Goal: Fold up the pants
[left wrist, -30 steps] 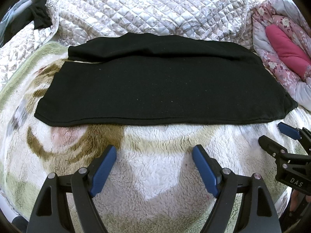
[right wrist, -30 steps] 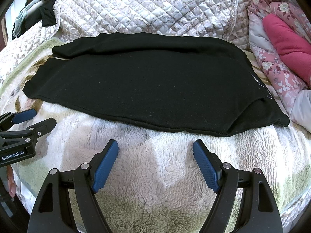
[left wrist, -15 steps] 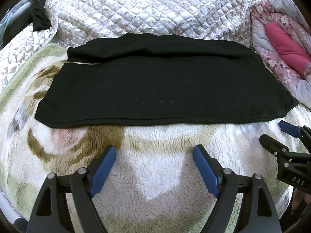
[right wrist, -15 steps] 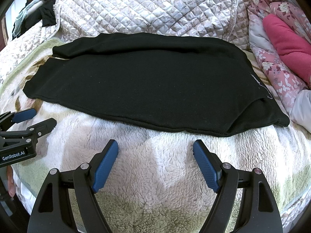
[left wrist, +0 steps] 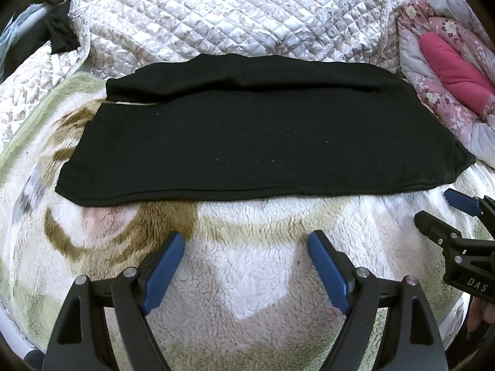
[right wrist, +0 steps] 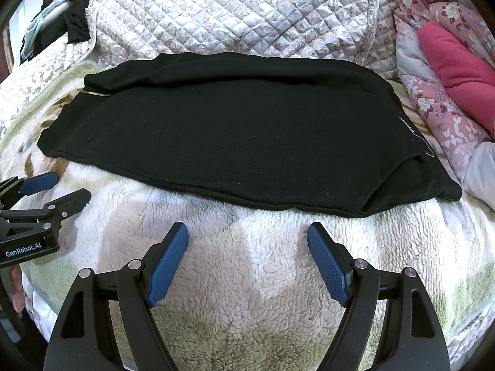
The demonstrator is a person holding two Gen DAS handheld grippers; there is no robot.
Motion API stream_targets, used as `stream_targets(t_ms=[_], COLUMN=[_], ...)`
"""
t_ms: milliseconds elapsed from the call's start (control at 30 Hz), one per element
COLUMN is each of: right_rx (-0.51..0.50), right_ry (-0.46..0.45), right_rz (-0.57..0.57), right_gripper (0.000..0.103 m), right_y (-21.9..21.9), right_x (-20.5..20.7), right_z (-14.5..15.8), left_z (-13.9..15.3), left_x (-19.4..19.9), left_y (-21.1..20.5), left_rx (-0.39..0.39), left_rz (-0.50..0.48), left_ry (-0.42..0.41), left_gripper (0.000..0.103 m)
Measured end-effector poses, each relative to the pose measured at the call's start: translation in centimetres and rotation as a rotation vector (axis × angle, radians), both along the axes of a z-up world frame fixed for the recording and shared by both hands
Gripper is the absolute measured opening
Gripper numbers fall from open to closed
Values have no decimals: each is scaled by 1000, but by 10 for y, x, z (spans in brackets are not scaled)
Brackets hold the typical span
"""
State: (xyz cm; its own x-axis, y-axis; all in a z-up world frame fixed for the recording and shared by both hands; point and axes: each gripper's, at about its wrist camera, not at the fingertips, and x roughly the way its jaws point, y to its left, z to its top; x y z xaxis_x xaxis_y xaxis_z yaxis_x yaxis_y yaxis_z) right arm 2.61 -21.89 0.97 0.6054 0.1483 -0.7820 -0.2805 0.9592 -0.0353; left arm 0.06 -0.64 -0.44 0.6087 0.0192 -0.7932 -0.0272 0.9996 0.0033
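Note:
Black pants (left wrist: 253,133) lie flat and sideways on a fluffy blanket, legs one over the other, waist end at the right; they also show in the right wrist view (right wrist: 235,136). My left gripper (left wrist: 246,241) is open and empty, hovering over the blanket just short of the pants' near edge. My right gripper (right wrist: 247,232) is open and empty, also just short of the near edge. Each gripper shows in the other's view: the right one (left wrist: 433,210) at the right edge, the left one (right wrist: 62,188) at the left edge.
The fluffy patterned blanket (left wrist: 253,278) covers the bed. A quilted grey-white cover (left wrist: 235,15) is heaped behind the pants. Pink floral bedding with a pink pillow (left wrist: 454,68) lies at the right. Dark clothes (left wrist: 58,31) hang at the back left.

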Motion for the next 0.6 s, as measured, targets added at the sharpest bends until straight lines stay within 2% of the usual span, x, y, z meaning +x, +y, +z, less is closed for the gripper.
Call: stream_targets(t_ms=[600], right_rx=[3], right_ry=[3], right_rz=[0], right_gripper=[79], right_y=[1], right_x=[0], right_z=[0], left_z=[0], left_x=[0], left_y=[-2], left_rx=[12], left_rz=[-5], left_ry=[0], left_gripper=[85])
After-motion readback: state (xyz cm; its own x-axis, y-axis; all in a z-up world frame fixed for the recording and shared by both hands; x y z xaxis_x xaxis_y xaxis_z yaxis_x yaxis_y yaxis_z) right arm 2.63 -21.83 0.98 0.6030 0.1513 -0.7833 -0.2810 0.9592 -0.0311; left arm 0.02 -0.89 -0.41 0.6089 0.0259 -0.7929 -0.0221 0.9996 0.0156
